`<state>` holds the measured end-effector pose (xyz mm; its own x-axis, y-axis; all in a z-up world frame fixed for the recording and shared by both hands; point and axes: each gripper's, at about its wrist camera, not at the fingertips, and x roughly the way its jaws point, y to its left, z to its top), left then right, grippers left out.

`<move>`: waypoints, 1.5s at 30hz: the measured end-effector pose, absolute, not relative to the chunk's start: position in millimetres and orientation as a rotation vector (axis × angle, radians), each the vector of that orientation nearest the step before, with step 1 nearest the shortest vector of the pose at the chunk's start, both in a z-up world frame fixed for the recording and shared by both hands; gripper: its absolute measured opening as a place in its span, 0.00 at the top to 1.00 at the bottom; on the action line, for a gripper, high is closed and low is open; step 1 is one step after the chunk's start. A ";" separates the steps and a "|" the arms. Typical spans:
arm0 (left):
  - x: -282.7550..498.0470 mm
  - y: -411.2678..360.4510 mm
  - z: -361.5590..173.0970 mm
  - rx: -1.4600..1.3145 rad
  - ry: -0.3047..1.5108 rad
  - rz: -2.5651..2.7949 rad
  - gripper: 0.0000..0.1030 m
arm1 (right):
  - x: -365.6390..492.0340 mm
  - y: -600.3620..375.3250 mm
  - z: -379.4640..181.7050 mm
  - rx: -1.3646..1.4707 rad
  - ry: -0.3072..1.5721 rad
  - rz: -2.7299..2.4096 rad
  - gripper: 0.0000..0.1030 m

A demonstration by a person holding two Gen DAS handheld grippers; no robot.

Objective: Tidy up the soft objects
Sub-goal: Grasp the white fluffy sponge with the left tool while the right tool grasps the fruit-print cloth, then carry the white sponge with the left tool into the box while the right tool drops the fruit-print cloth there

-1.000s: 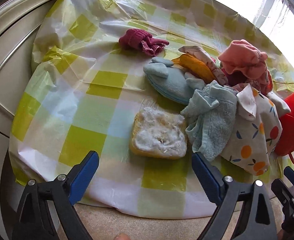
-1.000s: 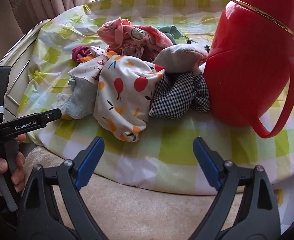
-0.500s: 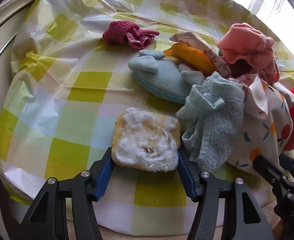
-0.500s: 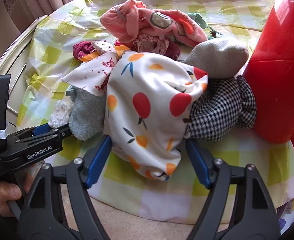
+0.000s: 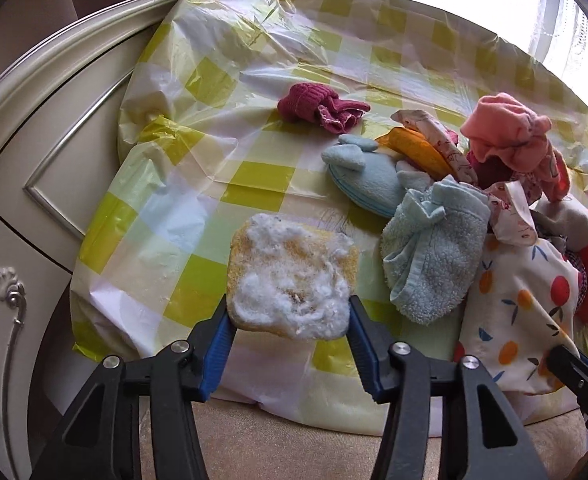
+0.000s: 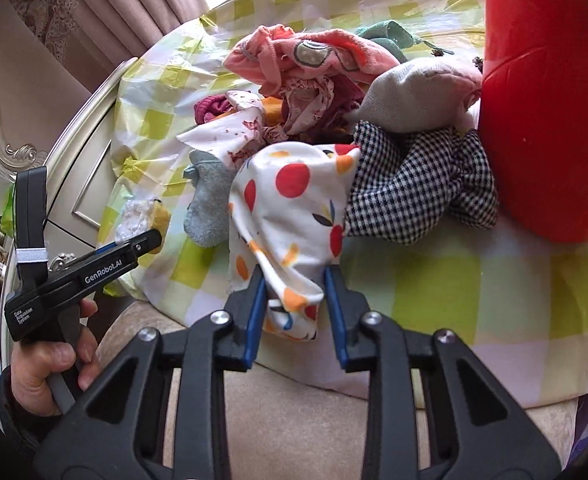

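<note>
The left claw (image 5: 290, 334) has just been closing, and now its two blue pads press on the sides of a yellow sponge (image 5: 292, 276) with white fluff on top. The sponge sits between the pads at the near edge of the worktop (image 5: 246, 196), which is covered with a green and white checked plastic sheet.

The right claw (image 6: 294, 292) has also just been closing. It stands narrow, and its pads pinch a bunched fold of a white cloth with red and orange fruit print (image 6: 290, 208). This cloth hangs from the front of the pile, over the near edge of the worktop.

The pile lies near a red jug (image 6: 545, 100). In it there are a black and white checked cloth (image 6: 417, 188) just beside the fruit cloth, a grey piece (image 6: 417, 96), a pink garment (image 6: 305, 56) and a pale blue fleece piece (image 5: 433, 252). A dark red knitted item (image 5: 317, 108) lies apart, farther back. A hand (image 6: 50, 364) grips the handle of the left claw.
</note>
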<state>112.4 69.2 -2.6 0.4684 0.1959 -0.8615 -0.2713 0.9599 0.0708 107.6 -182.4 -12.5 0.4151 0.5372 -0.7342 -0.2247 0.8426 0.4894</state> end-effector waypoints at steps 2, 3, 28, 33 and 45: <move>108.0 61.6 -1.6 -0.066 1.047 0.298 0.48 | 99.8 -192.1 -10.1 0.358 1.027 0.519 0.75; 107.6 56.4 -0.3 -0.060 1.048 0.298 0.48 | 96.1 -197.0 -9.2 0.365 1.022 0.530 0.77; 46.8 -94.9 13.2 -0.065 0.996 -0.186 0.51 | -10.7 -330.0 16.9 0.416 0.908 0.241 0.86; 27.5 -142.9 15.2 -0.044 0.987 -0.358 0.51 | -40.1 -365.7 26.9 0.386 0.897 0.094 0.86; -11.6 -253.4 22.6 -0.009 0.995 -0.727 0.48 | -84.5 -433.2 46.2 0.222 0.875 -0.314 0.86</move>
<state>-11.6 -253.4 22.6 0.3318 -0.5605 -0.7587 0.5530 0.7672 -0.3250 -84.5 -433.2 46.2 0.5995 -0.1784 -0.7802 0.3586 0.9314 0.0626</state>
